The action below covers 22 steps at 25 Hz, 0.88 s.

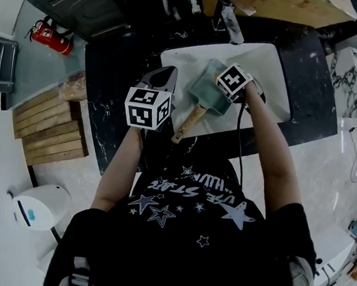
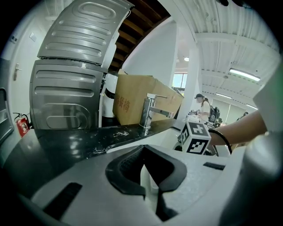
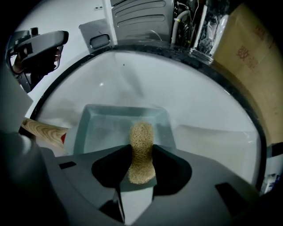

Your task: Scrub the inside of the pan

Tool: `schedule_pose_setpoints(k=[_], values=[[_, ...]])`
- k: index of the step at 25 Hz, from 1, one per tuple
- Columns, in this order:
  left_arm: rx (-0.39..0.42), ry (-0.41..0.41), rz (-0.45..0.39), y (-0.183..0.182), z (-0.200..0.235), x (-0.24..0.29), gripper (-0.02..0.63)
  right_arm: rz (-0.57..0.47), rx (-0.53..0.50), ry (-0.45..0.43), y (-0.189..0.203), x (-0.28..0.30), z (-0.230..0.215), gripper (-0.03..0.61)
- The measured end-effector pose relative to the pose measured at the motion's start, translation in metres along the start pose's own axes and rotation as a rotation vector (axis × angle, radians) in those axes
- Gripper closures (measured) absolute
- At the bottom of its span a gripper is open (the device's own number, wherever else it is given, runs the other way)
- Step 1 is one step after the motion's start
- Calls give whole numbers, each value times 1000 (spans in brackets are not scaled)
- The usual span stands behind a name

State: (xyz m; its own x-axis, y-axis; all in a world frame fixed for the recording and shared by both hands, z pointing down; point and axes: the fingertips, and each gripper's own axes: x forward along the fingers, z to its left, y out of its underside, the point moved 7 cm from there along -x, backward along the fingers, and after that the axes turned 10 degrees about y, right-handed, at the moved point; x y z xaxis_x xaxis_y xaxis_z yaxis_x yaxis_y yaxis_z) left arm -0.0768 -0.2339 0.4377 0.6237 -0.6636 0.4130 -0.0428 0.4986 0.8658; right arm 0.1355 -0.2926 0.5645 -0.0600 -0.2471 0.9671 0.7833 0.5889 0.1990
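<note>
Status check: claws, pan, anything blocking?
Left claw shut, empty, beside the sink. Right claw shut on sponge, over pan interior. Pan sits in sink. Nothing else seen inside pan.

Fire extinguisher (image 1: 52, 39), cardboard box (image 1: 273, 4), faucet (image 2: 148, 110)

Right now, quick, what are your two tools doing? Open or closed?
Left tool: closed, nothing in it.
Right tool: closed on the sponge, over the pan.
</note>
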Motion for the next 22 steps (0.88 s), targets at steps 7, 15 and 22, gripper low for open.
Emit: schedule_pose_setpoints(k=[7, 15, 22], values=[[-1, 1, 18, 3, -1, 8, 606, 2, -43, 103, 1, 17, -15, 431], [9, 11, 33, 5, -4, 12, 606, 12, -56, 157, 7, 29, -20, 431], [12, 19, 38, 5, -6, 14, 606, 17, -47, 139, 9, 34, -12, 431]])
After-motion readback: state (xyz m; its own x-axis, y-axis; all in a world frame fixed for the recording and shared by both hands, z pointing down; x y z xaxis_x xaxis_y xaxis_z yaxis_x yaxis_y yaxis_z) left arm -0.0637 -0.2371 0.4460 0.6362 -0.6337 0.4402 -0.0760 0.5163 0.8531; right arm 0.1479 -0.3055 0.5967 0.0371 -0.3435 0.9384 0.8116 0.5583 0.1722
